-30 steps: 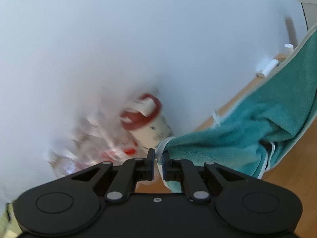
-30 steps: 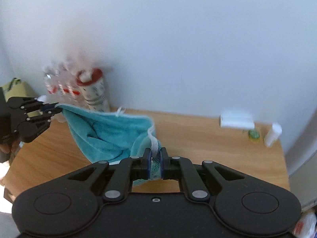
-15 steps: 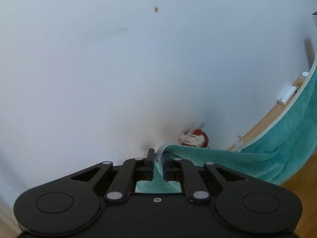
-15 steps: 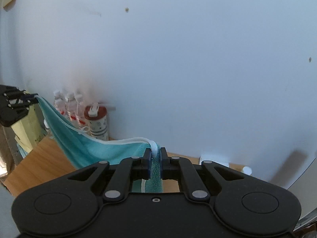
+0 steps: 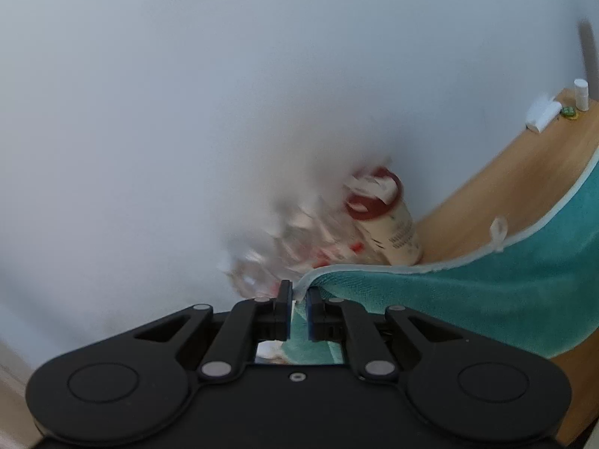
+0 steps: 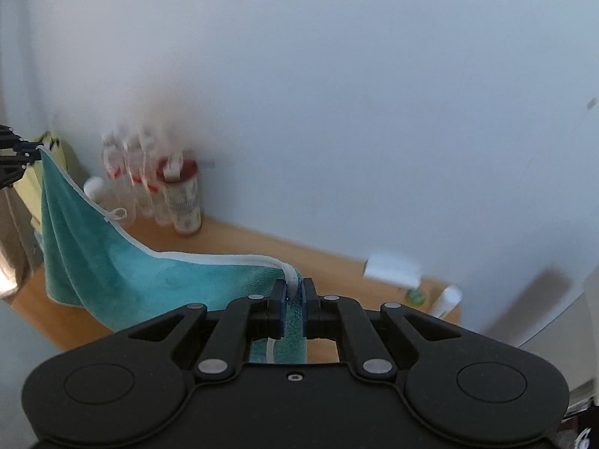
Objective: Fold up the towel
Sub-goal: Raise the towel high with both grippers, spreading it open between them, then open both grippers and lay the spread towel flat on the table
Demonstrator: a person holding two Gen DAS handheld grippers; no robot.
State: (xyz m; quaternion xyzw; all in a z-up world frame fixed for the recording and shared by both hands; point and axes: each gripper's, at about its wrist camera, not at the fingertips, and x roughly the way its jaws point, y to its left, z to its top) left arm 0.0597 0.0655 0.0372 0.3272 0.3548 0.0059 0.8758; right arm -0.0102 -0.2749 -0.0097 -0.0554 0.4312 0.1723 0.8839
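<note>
Two grippers holding one teal towel (image 6: 112, 262) up above the wooden table (image 6: 262, 239), left gripper (image 5: 298, 292) pinched on one white-edged corner, right gripper (image 6: 295, 292) pinched on another, towel sagging between them, blurred bottles (image 6: 149, 187) behind it against the wall.

I face a plain white wall (image 6: 337, 93) behind a light wooden table (image 6: 262, 239); blurred bottles (image 6: 131, 172) and a red-lidded canister (image 6: 181, 194) stand in its far left corner, daylight soft and even

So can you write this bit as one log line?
step: lift towel | left hand-held gripper: shut on towel | right hand-held gripper: shut on towel | towel: hanging between, over table
</note>
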